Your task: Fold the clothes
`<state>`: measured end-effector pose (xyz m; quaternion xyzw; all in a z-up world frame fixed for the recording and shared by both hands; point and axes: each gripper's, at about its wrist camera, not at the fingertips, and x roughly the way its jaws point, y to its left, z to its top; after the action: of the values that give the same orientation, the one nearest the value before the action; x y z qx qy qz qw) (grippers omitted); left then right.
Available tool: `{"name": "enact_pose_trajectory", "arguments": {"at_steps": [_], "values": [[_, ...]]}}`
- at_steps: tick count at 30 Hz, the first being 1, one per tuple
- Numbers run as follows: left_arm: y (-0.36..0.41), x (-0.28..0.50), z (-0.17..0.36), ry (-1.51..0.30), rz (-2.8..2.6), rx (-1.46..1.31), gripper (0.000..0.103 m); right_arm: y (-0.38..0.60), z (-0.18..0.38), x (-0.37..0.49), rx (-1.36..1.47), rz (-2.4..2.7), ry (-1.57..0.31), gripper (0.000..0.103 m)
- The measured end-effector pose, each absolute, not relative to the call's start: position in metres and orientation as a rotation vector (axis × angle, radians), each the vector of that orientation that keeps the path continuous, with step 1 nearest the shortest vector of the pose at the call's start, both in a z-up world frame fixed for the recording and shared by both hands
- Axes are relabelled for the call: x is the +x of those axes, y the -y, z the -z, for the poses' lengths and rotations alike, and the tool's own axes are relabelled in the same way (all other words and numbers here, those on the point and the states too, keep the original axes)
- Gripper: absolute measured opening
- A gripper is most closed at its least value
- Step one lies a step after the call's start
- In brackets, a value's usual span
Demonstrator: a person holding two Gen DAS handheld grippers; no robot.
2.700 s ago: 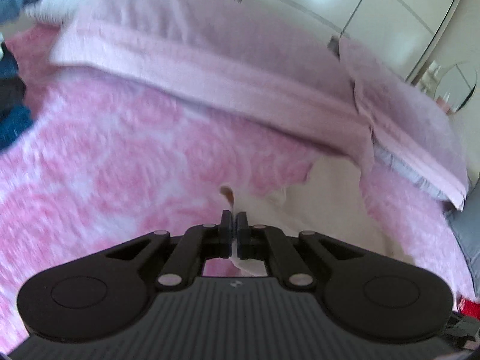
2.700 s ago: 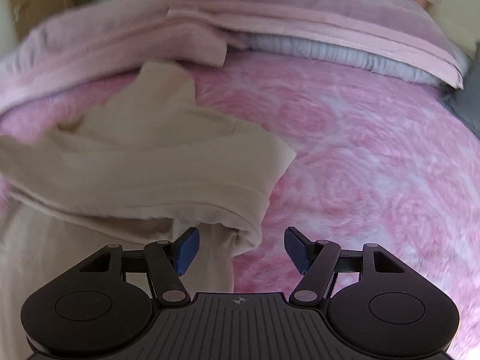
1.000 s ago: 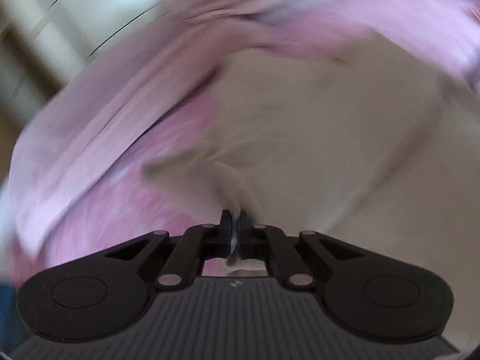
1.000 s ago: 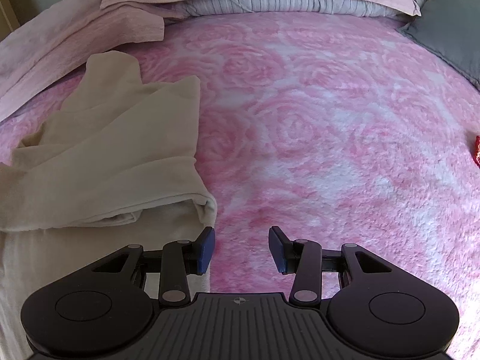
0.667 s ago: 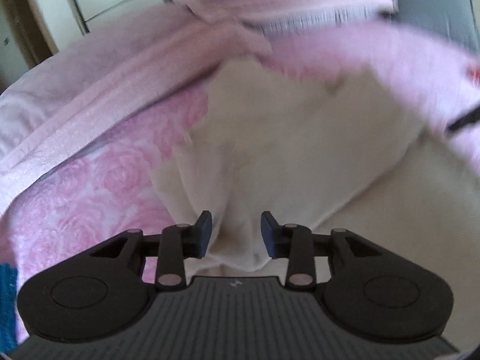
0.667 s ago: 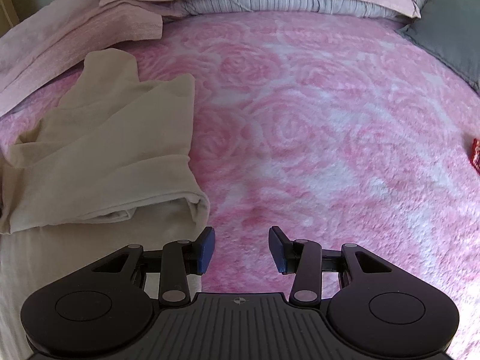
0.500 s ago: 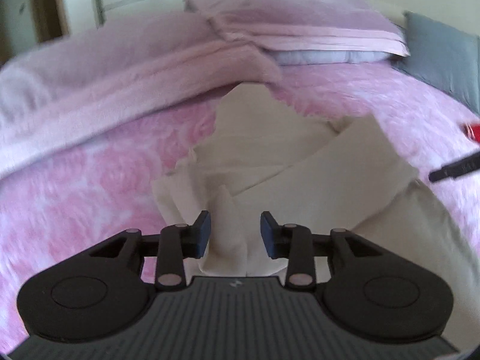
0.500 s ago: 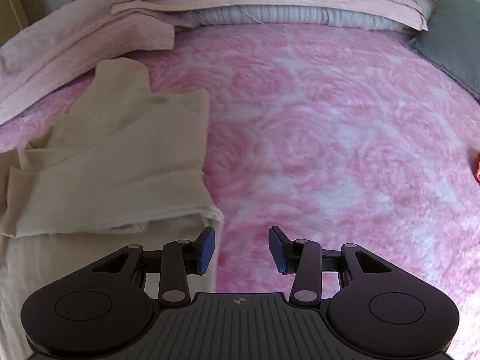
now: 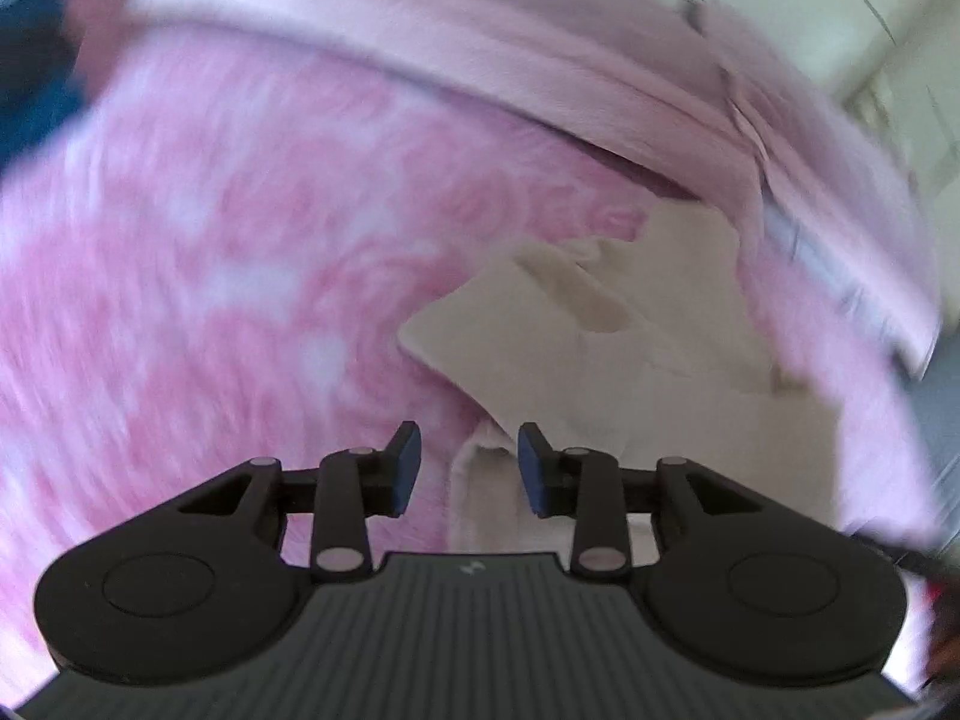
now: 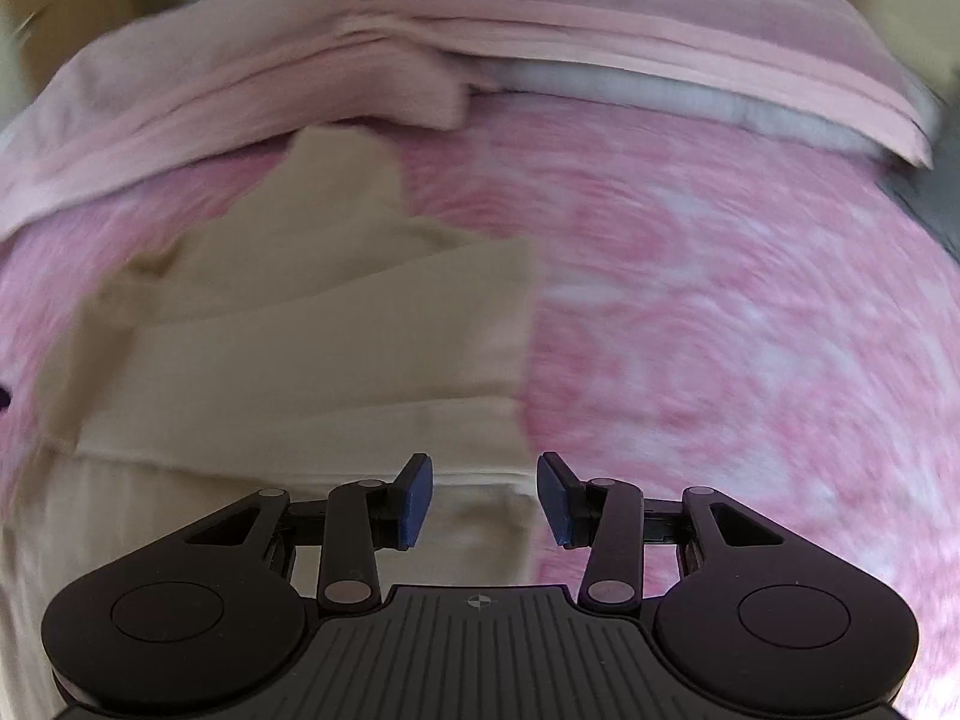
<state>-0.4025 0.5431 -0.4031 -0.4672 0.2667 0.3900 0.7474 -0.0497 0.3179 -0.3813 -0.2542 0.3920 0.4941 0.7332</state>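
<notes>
Left gripper [image 9: 468,462]: jaws spread, empty
Right gripper [image 10: 485,498]: jaws spread, empty
Cream garment [image 10: 336,348]: partly folded on pink rose bedspread [image 10: 720,300]
Pillows [image 10: 600,42]: behind, pink-covered

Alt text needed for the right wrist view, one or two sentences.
An open right hand-held gripper hovers over the edge of a partly folded beige garment lying on a pink rose-patterned blanket; pale pink bedding is piled behind. The image is motion-blurred.

Pink bed [image 10: 720,312]: beige garment [image 10: 336,348], apparently folded.
</notes>
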Motion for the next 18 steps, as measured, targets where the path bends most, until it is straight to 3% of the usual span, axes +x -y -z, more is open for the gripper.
{"name": "enact_pose_trajectory", "arguments": {"at_steps": [3,5,8,14,16,18], "values": [[-0.560,-0.413,0.425,-0.422,-0.865,-1.263,0.043,-0.329,0.389,-0.068,-0.583,-1.115,-0.866,0.043],[-0.571,-0.413,0.444,-0.343,-0.863,-1.396,0.042,-0.333,0.393,-0.074,-0.584,-1.116,-0.878,0.043],[-0.577,-0.412,0.462,-0.230,-0.833,-1.492,0.001,-0.335,0.393,-0.074,-0.594,-1.105,-0.876,0.043],[-0.556,-0.432,0.418,-0.301,-1.012,-1.048,0.003,-0.337,0.393,-0.071,-0.608,-1.082,-0.870,0.043],[-0.555,-0.439,0.426,-0.376,-1.060,-1.061,0.009,-0.336,0.394,-0.071,-0.596,-1.083,-0.881,0.043],[-0.558,-0.446,0.444,-0.373,-1.050,-1.198,0.023,-0.337,0.397,-0.073,-0.594,-1.085,-0.889,0.043]]}}
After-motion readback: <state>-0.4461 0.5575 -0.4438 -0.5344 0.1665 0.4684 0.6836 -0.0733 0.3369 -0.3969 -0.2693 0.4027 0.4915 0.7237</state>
